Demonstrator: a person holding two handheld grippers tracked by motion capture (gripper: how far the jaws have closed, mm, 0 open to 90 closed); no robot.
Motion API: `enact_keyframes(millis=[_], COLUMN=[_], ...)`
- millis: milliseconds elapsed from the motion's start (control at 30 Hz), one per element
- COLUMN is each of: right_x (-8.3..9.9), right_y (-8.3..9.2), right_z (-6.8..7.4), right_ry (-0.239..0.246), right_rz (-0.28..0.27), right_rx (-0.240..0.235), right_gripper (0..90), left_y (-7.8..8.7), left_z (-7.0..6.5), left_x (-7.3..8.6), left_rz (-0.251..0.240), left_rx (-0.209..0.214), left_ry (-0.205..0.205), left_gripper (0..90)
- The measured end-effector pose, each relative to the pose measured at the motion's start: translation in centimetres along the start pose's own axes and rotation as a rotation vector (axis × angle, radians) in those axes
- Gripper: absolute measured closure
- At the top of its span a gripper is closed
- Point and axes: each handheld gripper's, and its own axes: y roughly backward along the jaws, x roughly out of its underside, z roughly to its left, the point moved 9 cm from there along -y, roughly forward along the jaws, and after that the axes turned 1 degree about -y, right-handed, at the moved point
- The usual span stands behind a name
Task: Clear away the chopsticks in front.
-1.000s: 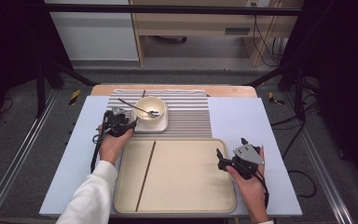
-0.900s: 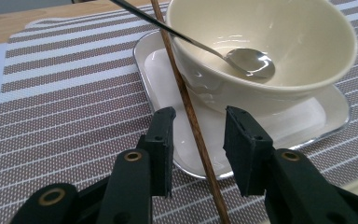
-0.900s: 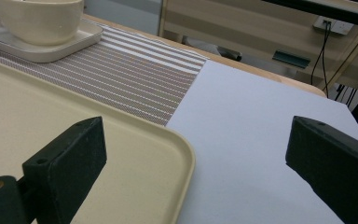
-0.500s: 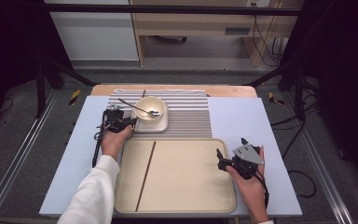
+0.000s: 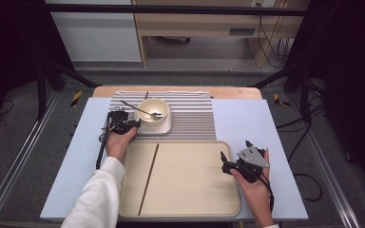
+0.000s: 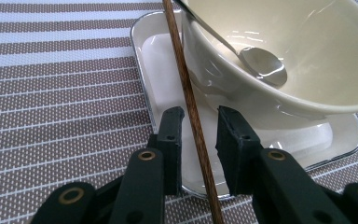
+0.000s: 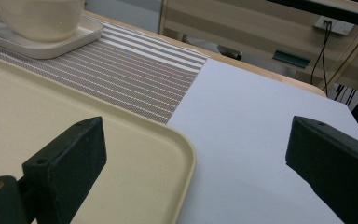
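Note:
A brown chopstick [image 6: 186, 93] lies slanted across the rim of a white plate [image 6: 158, 60], beside the cream bowl [image 6: 307, 70] that stands on it. A metal spoon [image 6: 261, 65] rests in the bowl. My left gripper [image 6: 199, 114] straddles the chopstick; its jaws have just been closing, and a small gap shows on each side of the stick. In the high view the left gripper [image 5: 122, 121] sits at the plate's [image 5: 164, 127] left edge. My right gripper [image 5: 235, 161] hovers wide open over the right rim of the beige tray [image 5: 195, 209], holding nothing.
A second chopstick [image 5: 148, 178] lies lengthwise in the tray's left part. The plate stands on a striped mat [image 5: 192, 118] that covers the far middle of the pale blue table cover [image 5: 247, 123]. The tray's corner [image 7: 186, 154] lies between the right jaws.
The left jaws have drawn closer together around the chopstick, and the hand has hardly shifted. The right hand has stayed still.

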Motion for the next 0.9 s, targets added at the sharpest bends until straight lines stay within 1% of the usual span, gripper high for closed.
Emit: enact_keyframes(millis=[67, 100, 200, 433, 533, 600, 900], right_x=[0.01, 0.01, 0.02, 0.04, 0.05, 0.07, 0.11], right_y=[0.01, 0.01, -0.01, -0.01, -0.02, -0.02, -0.06], right_z=[0.02, 0.02, 0.03, 0.07, 0.12, 0.14, 0.18], right_ry=[-0.001, -0.002, -0.001, 0.002, 0.0, -0.001, 0.003], right_rz=[0.001, 0.001, 0.002, 0.003, 0.004, 0.006, 0.007], right_rx=[0.0, 0.0, 0.0, -0.001, -0.001, -0.001, -0.001], right_gripper=[5.1, 5.1, 5.1, 5.1, 5.1, 5.1, 5.1], left_y=[-0.04, -0.1, -0.18, -0.44, -0.51, -0.64, -0.96], left_z=[0.09, 0.08, 0.15, -0.05, 0.03, 0.02, -0.2], left_x=[0.06, 0.01, 0.03, 0.08, 0.04, 0.08, 0.13], left_rz=[0.005, -0.002, -0.001, 0.004, 0.003, 0.005, 0.006], left_rx=[-0.003, -0.002, -0.005, -0.002, -0.007, 0.0, 0.004], left_ry=[0.007, 0.014, 0.022, 0.021, 0.032, 0.035, 0.041], left_gripper=[72.0, 72.7, 73.5, 75.6, 76.6, 77.2, 79.4])
